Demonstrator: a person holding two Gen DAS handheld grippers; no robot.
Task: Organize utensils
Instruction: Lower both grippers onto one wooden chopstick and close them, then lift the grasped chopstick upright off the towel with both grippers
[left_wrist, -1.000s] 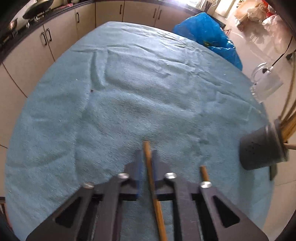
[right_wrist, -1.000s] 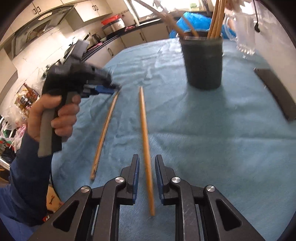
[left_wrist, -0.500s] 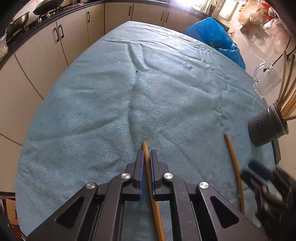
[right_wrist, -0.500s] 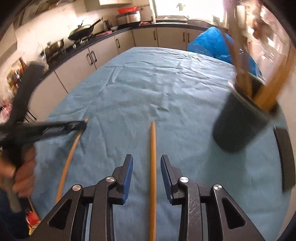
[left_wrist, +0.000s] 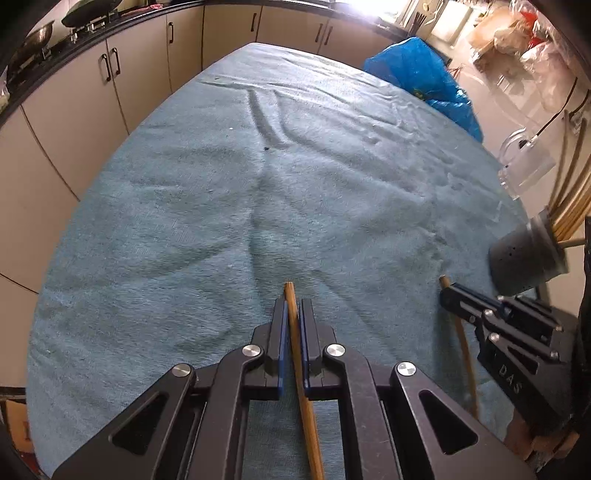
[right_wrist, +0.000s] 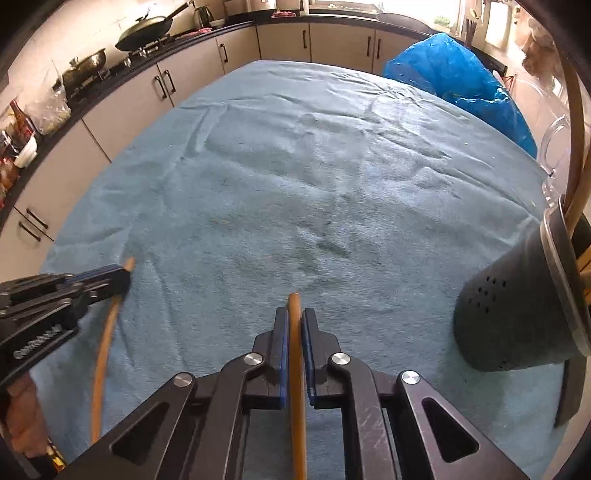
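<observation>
My left gripper (left_wrist: 291, 308) is shut on a wooden chopstick (left_wrist: 301, 373) whose tip pokes out past the pads. My right gripper (right_wrist: 294, 317) is shut on a second wooden chopstick (right_wrist: 296, 384). Each gripper shows in the other's view: the right one (left_wrist: 448, 291) at the right, the left one (right_wrist: 123, 275) at the left, each with its stick (left_wrist: 465, 354) (right_wrist: 103, 350) trailing back. A dark grey perforated holder (right_wrist: 517, 314) with several wooden utensils stands at the right; it also shows in the left wrist view (left_wrist: 524, 258).
A teal towel (right_wrist: 295, 177) covers the table. A blue plastic bag (right_wrist: 458, 81) lies at the far right edge. A clear glass mug (left_wrist: 524, 166) stands behind the holder. A dark flat object (right_wrist: 569, 387) lies beside the holder. Kitchen cabinets (left_wrist: 92, 92) run along the left.
My right gripper has closed on its chopstick; it was open around it before. Both grippers have swung towards the middle of the table, and the holder now sits further right.
</observation>
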